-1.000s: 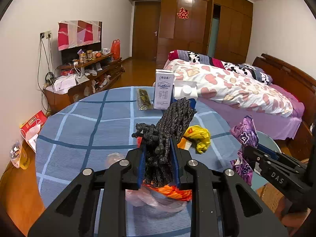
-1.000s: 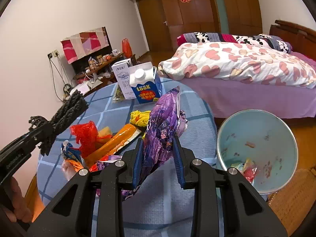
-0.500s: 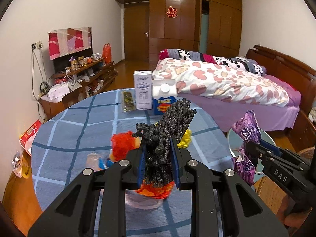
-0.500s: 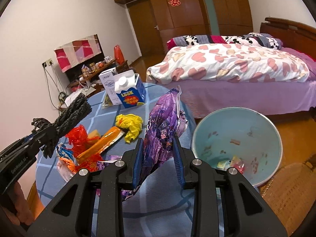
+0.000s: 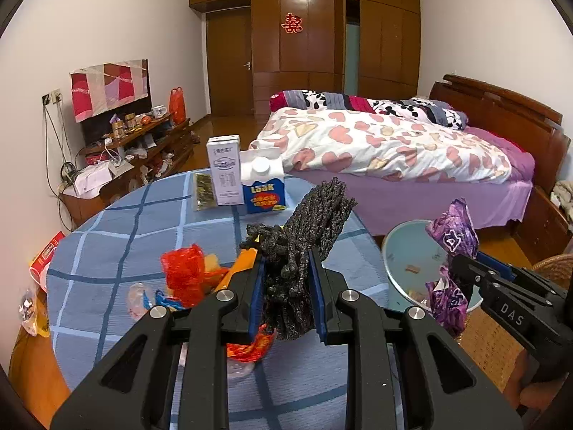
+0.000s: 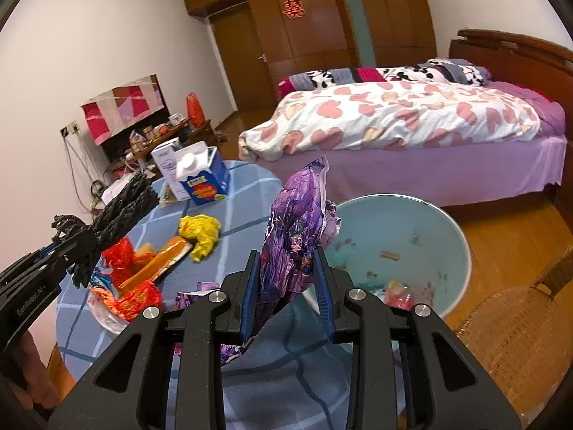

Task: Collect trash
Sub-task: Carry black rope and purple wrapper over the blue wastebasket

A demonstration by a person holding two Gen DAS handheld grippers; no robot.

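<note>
My left tongs point(image 5: 286, 286) clenched on black rope bundle point(image 5: 308, 236), right tongs point(image 6: 286, 279) on purple wrapper point(image 6: 297, 229). Bin point(image 6: 454, 236) off worktop point(image 5: 118, 222) edge, two o'clock from right tongs; right nearer, I judge. Wrapper upright.

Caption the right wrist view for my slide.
Right gripper holds a crumpled purple foil wrapper beside the pale blue bin.

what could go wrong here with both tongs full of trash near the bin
1. The purple wrapper hangs loose from the right tongs; released before it is over the bin, it may land on the table or floor.
2. The black cord bundle in the left tongs is over the table, not the bin, and its loose ends might snag.
</note>
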